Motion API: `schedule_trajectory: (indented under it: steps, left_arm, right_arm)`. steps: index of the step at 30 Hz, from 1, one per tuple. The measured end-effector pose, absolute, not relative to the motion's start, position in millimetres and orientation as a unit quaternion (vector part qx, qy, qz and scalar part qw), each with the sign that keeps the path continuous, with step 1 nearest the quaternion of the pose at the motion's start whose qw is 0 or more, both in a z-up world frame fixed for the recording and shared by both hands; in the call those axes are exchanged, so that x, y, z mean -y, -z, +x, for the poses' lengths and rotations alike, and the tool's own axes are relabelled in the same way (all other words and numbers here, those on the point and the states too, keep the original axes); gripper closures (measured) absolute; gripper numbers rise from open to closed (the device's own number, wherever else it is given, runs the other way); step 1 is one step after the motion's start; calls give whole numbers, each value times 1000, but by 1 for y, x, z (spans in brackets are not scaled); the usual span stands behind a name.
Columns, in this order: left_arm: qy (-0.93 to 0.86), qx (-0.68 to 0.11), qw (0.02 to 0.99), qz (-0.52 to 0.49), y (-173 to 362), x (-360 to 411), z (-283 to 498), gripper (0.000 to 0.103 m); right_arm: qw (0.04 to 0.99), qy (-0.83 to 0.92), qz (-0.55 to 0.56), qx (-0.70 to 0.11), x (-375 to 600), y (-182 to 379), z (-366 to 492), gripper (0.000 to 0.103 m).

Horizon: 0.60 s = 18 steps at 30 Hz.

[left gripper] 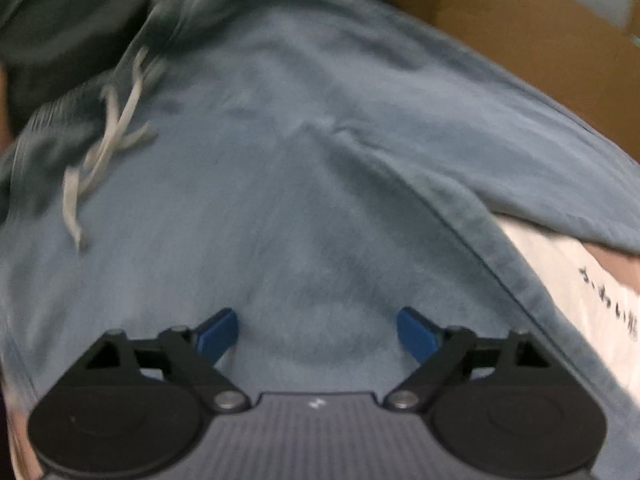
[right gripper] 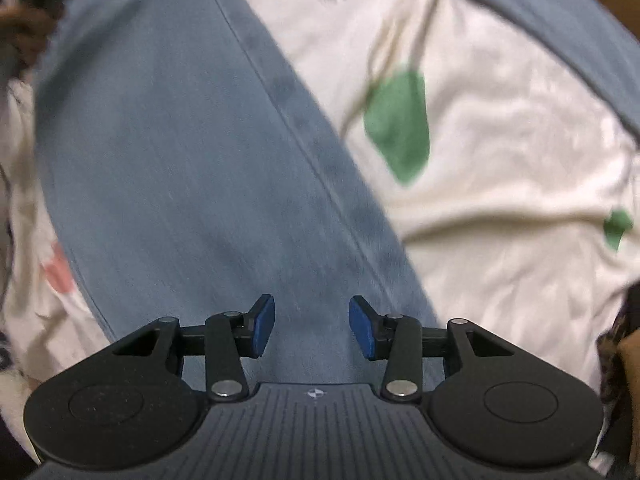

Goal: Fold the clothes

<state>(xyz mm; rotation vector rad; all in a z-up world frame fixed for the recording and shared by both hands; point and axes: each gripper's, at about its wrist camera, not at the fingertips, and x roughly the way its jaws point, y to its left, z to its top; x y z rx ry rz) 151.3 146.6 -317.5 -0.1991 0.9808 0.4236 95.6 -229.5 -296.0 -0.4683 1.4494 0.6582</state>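
1. L gripper (left gripper: 318,330): jaws stand wide, blue pads (left gripper: 218,334) well apart. Nothing is clamped. We see only blue-grey fabric of the sweatpants (left gripper: 300,200) beyond and between the fingers; whether the tips touch the cloth, we cannot tell (pic is blurred).

2. R gripper (right gripper: 312,326): jaws at a medium gap, narrower than the L. Pads do not press on anything. One pant leg (right gripper: 192,168) runs as a diagonal band from upper left down to the fingers, and passes directly behind the gap.

3. Garment position: sweatpants lie spread over other laundry. In L wrist view the waist end sits upper left, w/ a pale drawstring (left gripper: 106,148) lying loose on the cloth. A crease runs from centre toward lower right.

4. View differences:
- L wrist view only: drawstring, dark green garment (left gripper: 60,20) at top left, brown cardboard box (left gripper: 540,40) at top right.
- R wrist view only: cream garment (right gripper: 500,160) w/ green patches (right gripper: 400,128), lying under and right of the pant leg; a second blue strip crosses top right.
- Both: printed dark lettering on white cloth (left gripper: 580,280), at right edge in L view, top centre in R view.
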Motion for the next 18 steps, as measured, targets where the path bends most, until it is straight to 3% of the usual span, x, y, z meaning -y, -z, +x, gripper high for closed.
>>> schedule_trajectory:
  steps: [2, 7, 13, 18]
  left_arm:
    - [-188, -452, 867, -90, 313, -148, 148, 28]
    - [-191, -409, 883, -128, 283, -166, 144, 31]
    - [-186, -387, 895, -124, 267, -190, 159, 50]
    - [-180, -382, 898, -120, 282, -204, 174, 57]
  right_arm:
    - [687, -301, -209, -628, 221, 283, 103, 55]
    - [731, -330, -204, -561, 185, 239, 125, 55]
    - [783, -336, -157, -500, 132, 199, 155, 55]
    - [807, -323, -121, -480, 93, 210, 190, 55]
